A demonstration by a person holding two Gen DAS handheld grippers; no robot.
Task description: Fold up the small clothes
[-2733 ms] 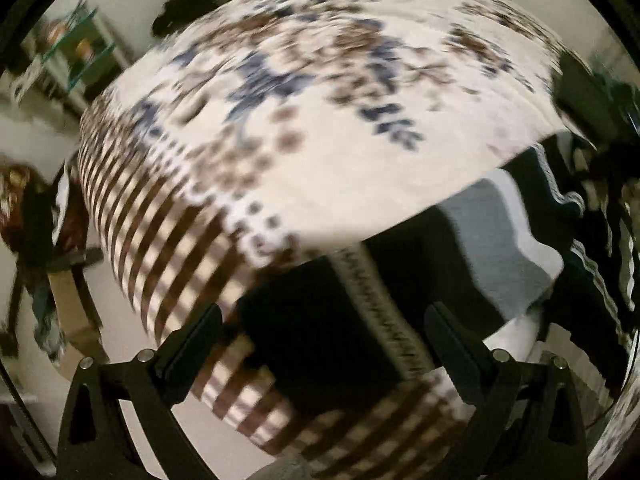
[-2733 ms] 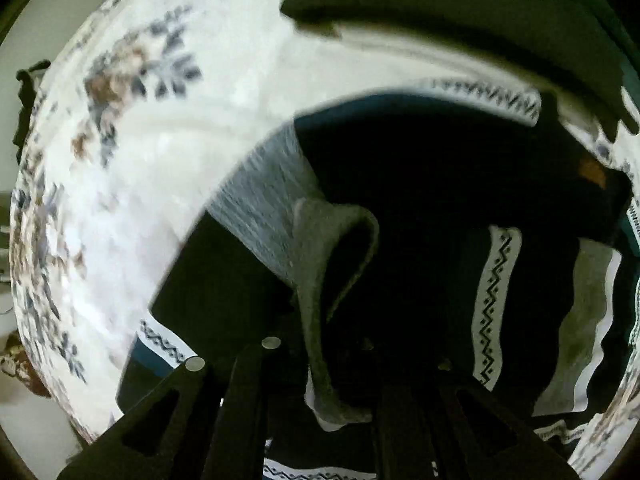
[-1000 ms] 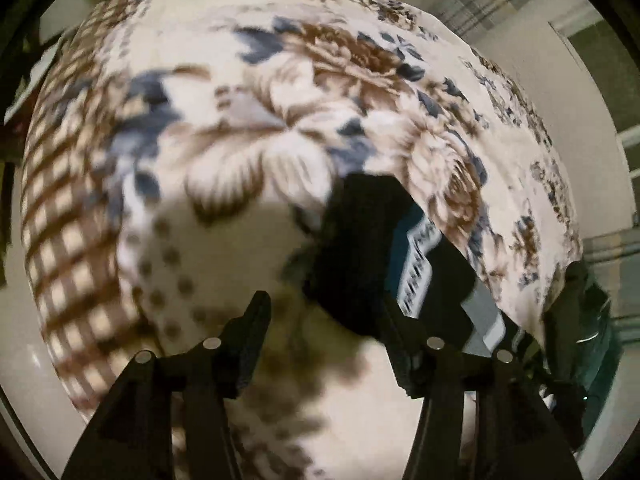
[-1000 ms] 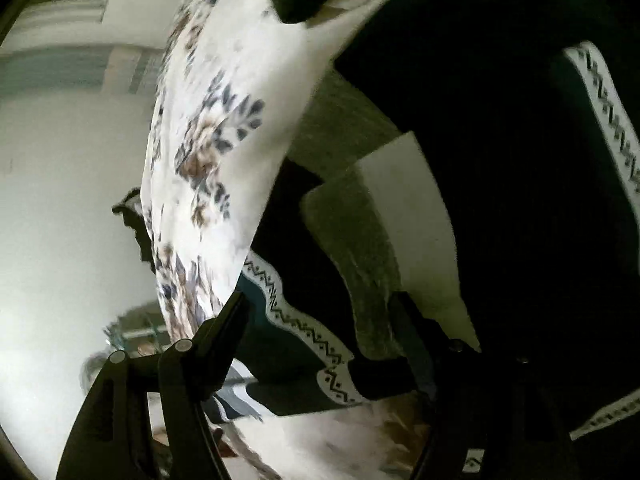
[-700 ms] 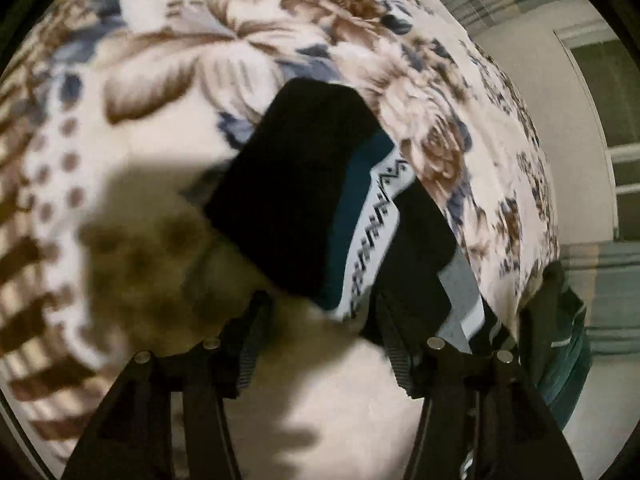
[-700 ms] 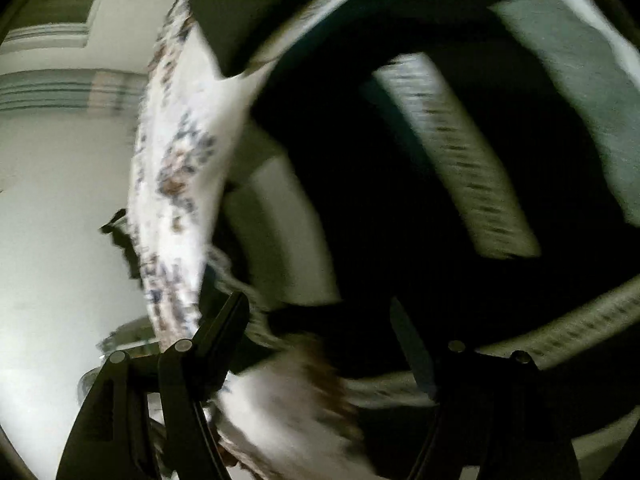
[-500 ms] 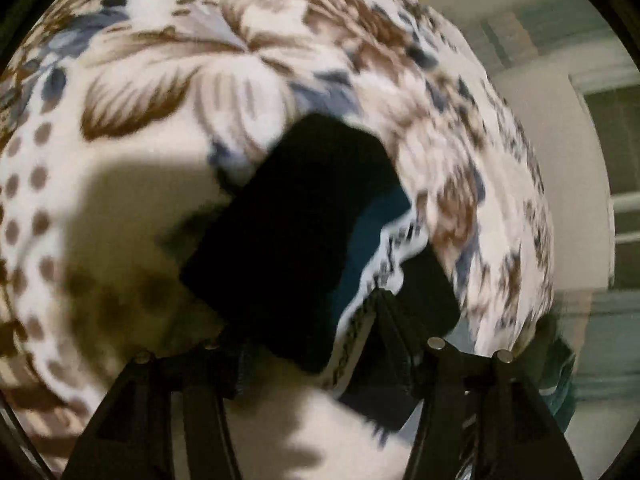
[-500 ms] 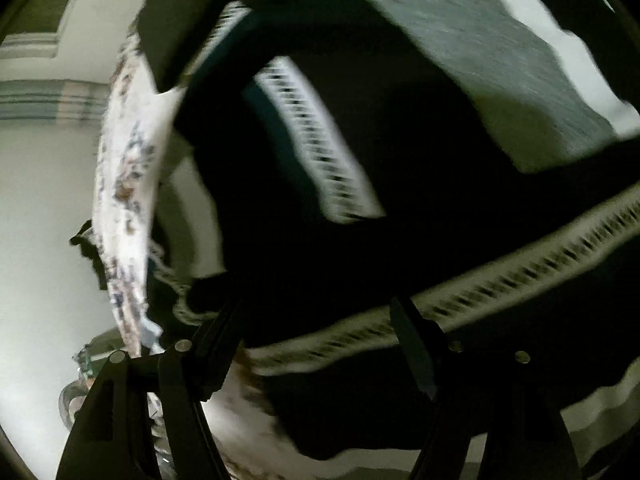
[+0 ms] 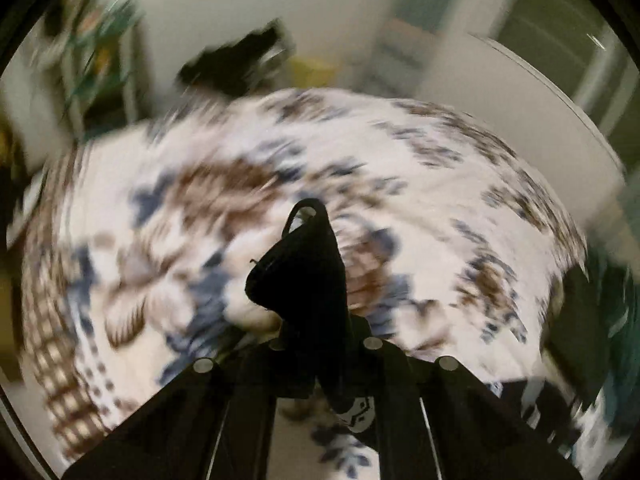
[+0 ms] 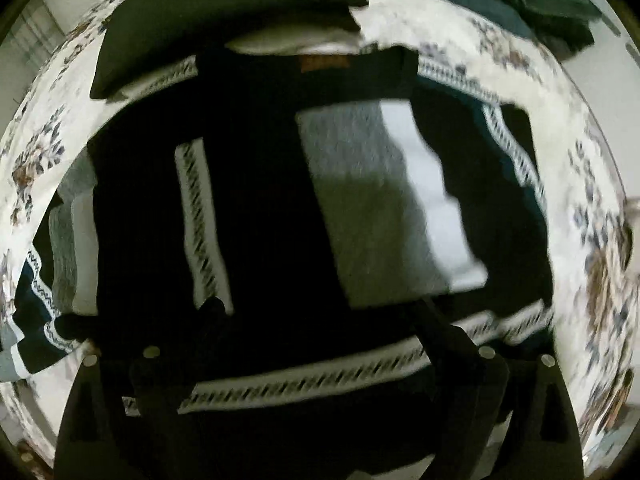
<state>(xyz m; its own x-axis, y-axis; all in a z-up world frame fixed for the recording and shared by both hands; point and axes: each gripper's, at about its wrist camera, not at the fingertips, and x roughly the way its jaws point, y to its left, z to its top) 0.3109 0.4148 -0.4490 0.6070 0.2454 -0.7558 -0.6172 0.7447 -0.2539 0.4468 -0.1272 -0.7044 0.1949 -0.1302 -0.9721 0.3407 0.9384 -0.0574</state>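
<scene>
Floral blanket (image 9: 440, 208) in cream, brown and blue covers the bed under both grippers. Nearest the left wrist camera, the left gripper (image 9: 316, 320) is clamped tight on a bunched black end of the sweater (image 10: 260, 200), which pokes up between its fingers. From the right wrist view, the right gripper (image 10: 316, 320) hovers over the spread sweater, jaws opening wide and pressing nothing. Beyond the sweater's collar lies a dark folded garment (image 10: 224, 12).

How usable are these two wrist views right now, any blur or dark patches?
Left wrist view: floral blanket and room smeared by motion blur; the pinched dark fabric stays sharp. Right wrist view: mild blur, the sweater mostly lost in black, gripper fingers barely distinguishable against it.
</scene>
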